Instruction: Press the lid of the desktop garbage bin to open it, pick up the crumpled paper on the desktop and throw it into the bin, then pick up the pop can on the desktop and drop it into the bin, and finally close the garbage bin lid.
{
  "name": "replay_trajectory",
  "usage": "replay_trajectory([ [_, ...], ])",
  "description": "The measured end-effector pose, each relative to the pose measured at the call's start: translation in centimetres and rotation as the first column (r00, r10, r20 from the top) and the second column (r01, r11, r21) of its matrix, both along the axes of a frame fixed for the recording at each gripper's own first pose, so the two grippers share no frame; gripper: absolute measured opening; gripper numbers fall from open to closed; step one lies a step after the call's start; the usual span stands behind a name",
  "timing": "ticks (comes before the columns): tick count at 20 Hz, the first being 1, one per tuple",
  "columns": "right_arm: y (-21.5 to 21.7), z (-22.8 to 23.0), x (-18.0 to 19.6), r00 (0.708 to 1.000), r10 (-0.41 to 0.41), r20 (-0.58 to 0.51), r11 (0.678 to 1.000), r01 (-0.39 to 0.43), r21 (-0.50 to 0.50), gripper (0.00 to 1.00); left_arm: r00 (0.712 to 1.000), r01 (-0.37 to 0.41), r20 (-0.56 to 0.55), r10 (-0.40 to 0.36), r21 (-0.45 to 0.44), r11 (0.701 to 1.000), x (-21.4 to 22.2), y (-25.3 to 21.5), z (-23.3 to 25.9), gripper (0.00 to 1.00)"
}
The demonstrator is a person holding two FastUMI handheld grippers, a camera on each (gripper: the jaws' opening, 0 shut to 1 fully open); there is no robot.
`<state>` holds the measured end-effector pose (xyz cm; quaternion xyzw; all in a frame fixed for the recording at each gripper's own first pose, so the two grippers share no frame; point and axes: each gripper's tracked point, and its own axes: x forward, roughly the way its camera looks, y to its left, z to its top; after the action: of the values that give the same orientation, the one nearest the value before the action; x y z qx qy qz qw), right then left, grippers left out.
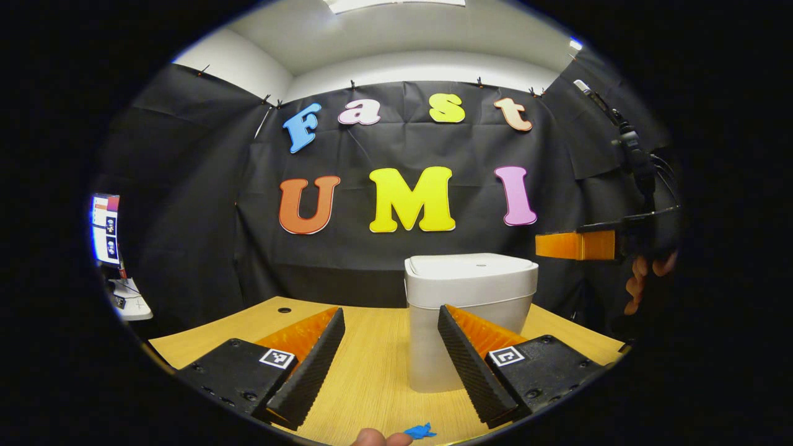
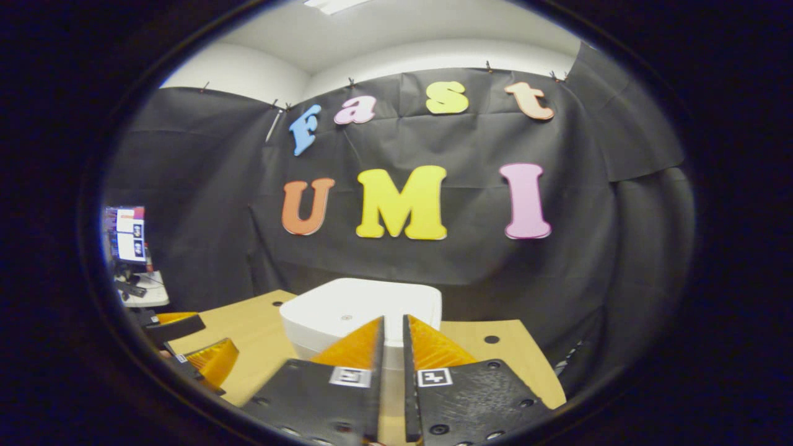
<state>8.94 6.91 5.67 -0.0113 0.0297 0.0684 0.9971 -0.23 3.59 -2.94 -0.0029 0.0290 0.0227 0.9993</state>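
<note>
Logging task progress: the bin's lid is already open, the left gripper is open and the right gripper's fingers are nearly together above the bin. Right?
Not quite: the lid is closed, lying flat on the garbage bin, as the left gripper view shows. The left gripper is open, and the right gripper has its fingers nearly together above the bin.

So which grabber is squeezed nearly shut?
The right gripper, above the bin's lid: its fingers nearly touch. The left gripper is spread wide, low before the bin.
</note>
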Motion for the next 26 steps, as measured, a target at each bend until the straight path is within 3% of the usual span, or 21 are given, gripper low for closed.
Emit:
replay_trajectory([
  [1,0.3,0.1,0.6,1.0,0.006,-0.01,1.0,-0.006,-0.01,0.0,1.0,-0.002,0.001,0.002,-0.001,1.0,0.0,0.2,0.0,0.98],
  [10,3.6,-1.2,4.3,0.995,0.048,-0.089,0.996,-0.055,-0.074,0.0,1.0,-0.025,0.0,0.025,-0.007,1.0,-0.3,1.8,0.0,0.98],
  [16,3.9,-2.9,5.4,0.982,0.088,-0.167,0.995,-0.093,-0.024,0.01,0.999,-0.041,-0.006,0.041,-0.03,0.999,0.0,3.2,-0.6,0.98],
  [18,3.9,-3.3,5.2,0.981,0.093,-0.167,0.994,-0.1,-0.033,0.04,0.999,-0.029,-0.015,0.029,-0.045,0.999,0.1,3.1,-0.9,0.98],
  [22,3.9,-3.1,5.1,0.989,0.063,-0.137,0.993,-0.076,-0.088,0.01,1.0,-0.019,-0.011,0.019,-0.056,0.998,0.2,2.9,-0.8,0.98],
  [26,3.3,-1.5,5.0,0.998,0.024,-0.062,0.999,-0.027,-0.046,0.04,1.0,-0.017,-0.013,0.016,-0.041,0.999,0.0,2.8,-0.9,0.98],
])
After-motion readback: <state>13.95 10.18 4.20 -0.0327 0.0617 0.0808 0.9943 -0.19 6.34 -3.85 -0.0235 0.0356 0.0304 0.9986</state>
